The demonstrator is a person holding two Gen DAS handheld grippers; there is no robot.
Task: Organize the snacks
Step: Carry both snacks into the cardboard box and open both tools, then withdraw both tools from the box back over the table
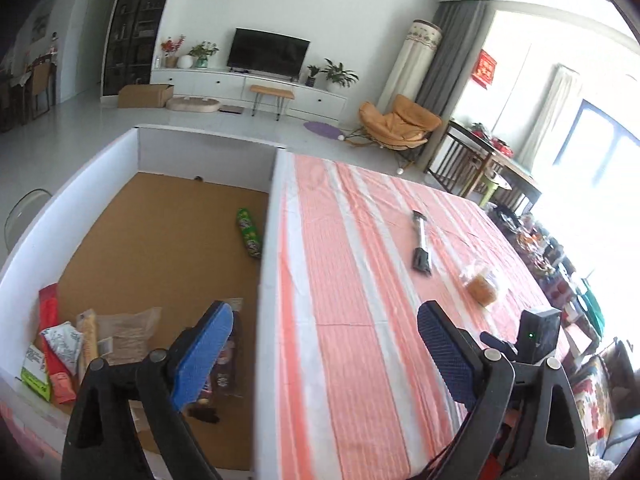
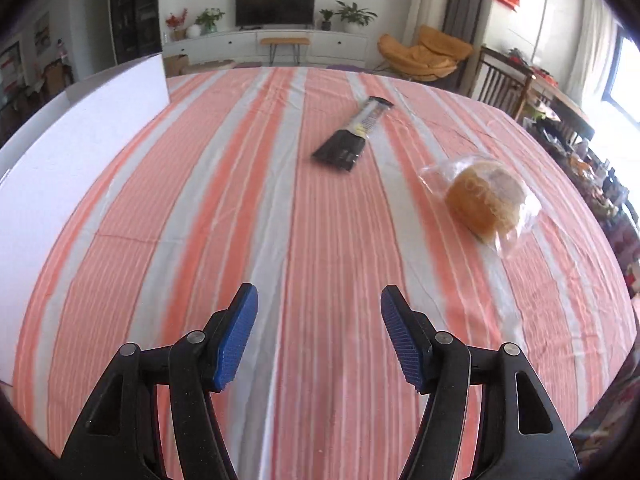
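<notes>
A white-walled box [image 1: 269,240] with a brown floor stands at the table's left; its wall also shows in the right wrist view [image 2: 80,140]. Inside lie a green snack tube [image 1: 248,233] and several packets [image 1: 64,352] in the near corner. On the striped tablecloth [image 2: 280,220] lie a black snack stick packet [image 2: 354,136] and a bagged bun [image 2: 484,200]; both also show in the left wrist view, the packet [image 1: 420,244] and the bun [image 1: 482,280]. My left gripper [image 1: 324,344] is open and empty, straddling the box's right wall. My right gripper [image 2: 319,332] is open and empty above the cloth.
A black device with a green light [image 1: 538,332] sits beside the left gripper's right finger. Chairs and a cluttered side table [image 1: 492,160] stand beyond the table's right edge. A TV unit [image 2: 276,40] lines the far wall.
</notes>
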